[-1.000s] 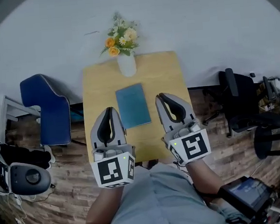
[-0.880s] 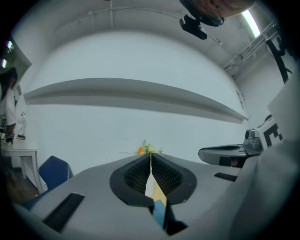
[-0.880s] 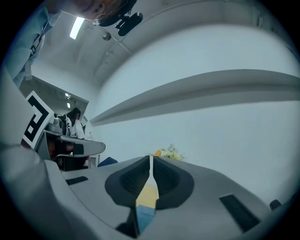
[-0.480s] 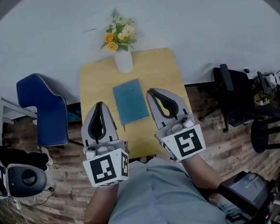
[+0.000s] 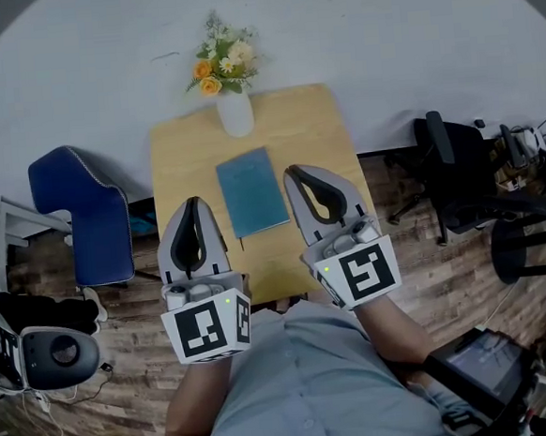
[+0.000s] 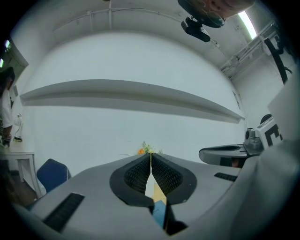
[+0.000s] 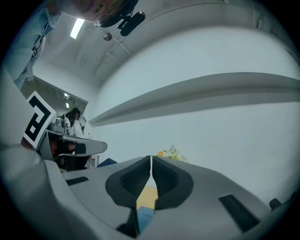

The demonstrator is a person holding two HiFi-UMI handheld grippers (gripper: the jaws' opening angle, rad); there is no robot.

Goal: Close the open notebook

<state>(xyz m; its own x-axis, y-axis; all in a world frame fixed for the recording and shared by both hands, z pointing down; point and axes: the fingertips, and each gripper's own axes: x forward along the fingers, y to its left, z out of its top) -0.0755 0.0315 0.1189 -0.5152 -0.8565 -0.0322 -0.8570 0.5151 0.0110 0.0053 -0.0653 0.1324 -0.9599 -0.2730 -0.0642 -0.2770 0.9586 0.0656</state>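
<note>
A teal-covered notebook [image 5: 252,191] lies closed and flat on the small wooden table [image 5: 183,154]. It sits between my two grippers, touching neither. My left gripper [image 5: 194,203] hovers over the table's left front part, shut and empty. My right gripper [image 5: 298,171] hangs just right of the notebook, also shut with nothing in it. In the left gripper view the pads [image 6: 140,173] meet on one line, and a strip of the notebook [image 6: 159,212] shows below them. In the right gripper view the jaws are pressed together over the table [image 7: 147,197] and the notebook's corner [image 7: 144,216].
A white vase of yellow and orange flowers [image 5: 230,92] stands at the table's far edge by the white wall. A blue chair [image 5: 89,217] is left of the table and a black office chair [image 5: 458,179] is right. Cables and devices lie on the floor [image 5: 53,352].
The whole view has shifted slightly. My right gripper has edged a little nearer the notebook's right side. The notebook and the left gripper have kept their places.
</note>
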